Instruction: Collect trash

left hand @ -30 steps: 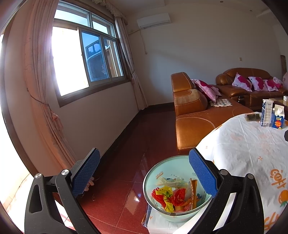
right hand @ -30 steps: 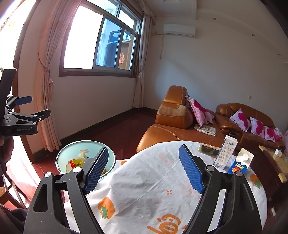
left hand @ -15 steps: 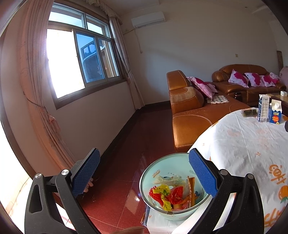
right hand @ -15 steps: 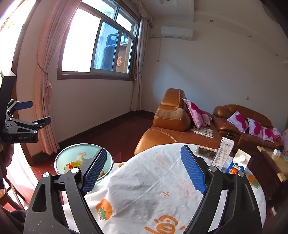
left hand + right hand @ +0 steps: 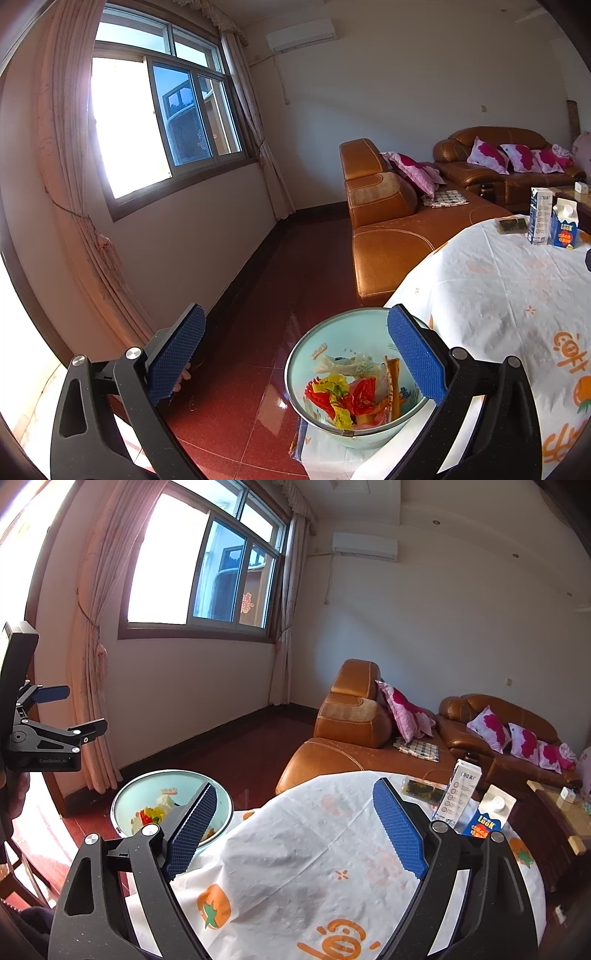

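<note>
Both claws gape wide and empty: left gripper (image 5: 297, 360) hangs above the pale-green enamel basin (image 5: 325, 349) of crumpled red-and-yellow wrappers (image 5: 345, 397) (basin at table edge), right gripper (image 5: 295, 830) over the white printed tablecloth (image 5: 306, 864), 2 cartons (image 5: 474, 805) beyond

Left claw (image 5: 295, 358): jaws spread wide, blue ribbed pads facing each other, nothing pressed between them; tilted a little downward.
Right claw (image 5: 295, 823): jaws wide apart, nothing gripped between the blue pads; also angled slightly down.
Left claw seen from the right wrist view (image 5: 55, 716): held off to the left, its black frame raised, one blue pad showing.
</note>
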{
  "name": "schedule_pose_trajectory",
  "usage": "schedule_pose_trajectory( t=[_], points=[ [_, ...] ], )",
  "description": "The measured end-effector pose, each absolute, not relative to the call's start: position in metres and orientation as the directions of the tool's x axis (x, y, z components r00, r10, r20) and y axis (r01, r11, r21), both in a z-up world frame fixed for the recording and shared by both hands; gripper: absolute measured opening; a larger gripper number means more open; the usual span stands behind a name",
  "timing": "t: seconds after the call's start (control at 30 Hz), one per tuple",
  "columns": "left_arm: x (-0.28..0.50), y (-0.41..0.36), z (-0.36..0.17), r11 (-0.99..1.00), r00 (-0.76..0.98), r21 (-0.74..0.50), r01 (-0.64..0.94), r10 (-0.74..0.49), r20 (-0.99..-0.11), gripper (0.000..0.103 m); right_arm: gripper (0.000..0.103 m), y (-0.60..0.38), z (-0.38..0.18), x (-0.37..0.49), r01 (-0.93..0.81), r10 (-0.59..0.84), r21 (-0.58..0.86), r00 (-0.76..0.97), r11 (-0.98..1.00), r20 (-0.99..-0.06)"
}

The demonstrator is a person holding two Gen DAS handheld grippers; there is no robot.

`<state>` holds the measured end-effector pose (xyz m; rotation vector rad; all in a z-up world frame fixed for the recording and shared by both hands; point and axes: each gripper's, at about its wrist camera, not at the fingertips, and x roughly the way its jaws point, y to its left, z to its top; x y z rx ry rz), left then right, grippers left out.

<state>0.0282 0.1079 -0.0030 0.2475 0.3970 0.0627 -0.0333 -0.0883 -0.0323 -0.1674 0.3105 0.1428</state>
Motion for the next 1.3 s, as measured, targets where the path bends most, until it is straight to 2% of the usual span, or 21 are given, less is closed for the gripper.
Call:
schedule_pose_trajectory(
  t=[0.2,0.33,0.53,0.67,0.87,1.2,1.3],
  points=[
    [0.03,0.109,-0.005,0.969,0.916,0.247,-0.01,0.108,-0.386,0.097,0.088,-0.11,-0.038,-0.031,-0.109,0.057,-0.139,0.94,0.984,-0.335],
    [0.033,0.109,-0.008,0.968,0.908,0.249,0.004,0.101,-0.406,0.097,0.088,-0.146,-0.051,-0.023,-0.03,-0.02,-0.122,0.923,0.992,-0.384],
    [0.039,0.108,-0.018,0.973,0.896,0.231,0.019,0.086,-0.436,0.097,0.089,-0.25,-0.101,0.004,0.246,-0.25,-0.086,0.78,0.965,-0.574],
    [0.045,0.105,-0.029,0.974,0.878,0.222,0.042,0.07,-0.474,0.097,0.089,-0.319,-0.132,0.022,0.391,-0.319,-0.045,0.674,0.919,-0.667],
    [0.053,0.1,-0.045,0.972,0.844,0.22,0.08,0.051,-0.533,0.097,0.089,-0.383,-0.155,0.043,0.499,-0.323,0.02,0.589,0.866,-0.74],
    [0.055,0.098,-0.052,0.973,0.836,0.208,0.099,0.032,-0.548,0.097,0.089,-0.436,-0.183,0.078,0.566,-0.306,0.039,0.501,0.824,-0.809],
    [0.057,0.102,-0.05,0.978,0.832,0.19,0.09,0.031,-0.554,0.097,0.095,-0.436,-0.186,0.088,0.555,-0.309,0.016,0.487,0.832,-0.817]
  ],
)
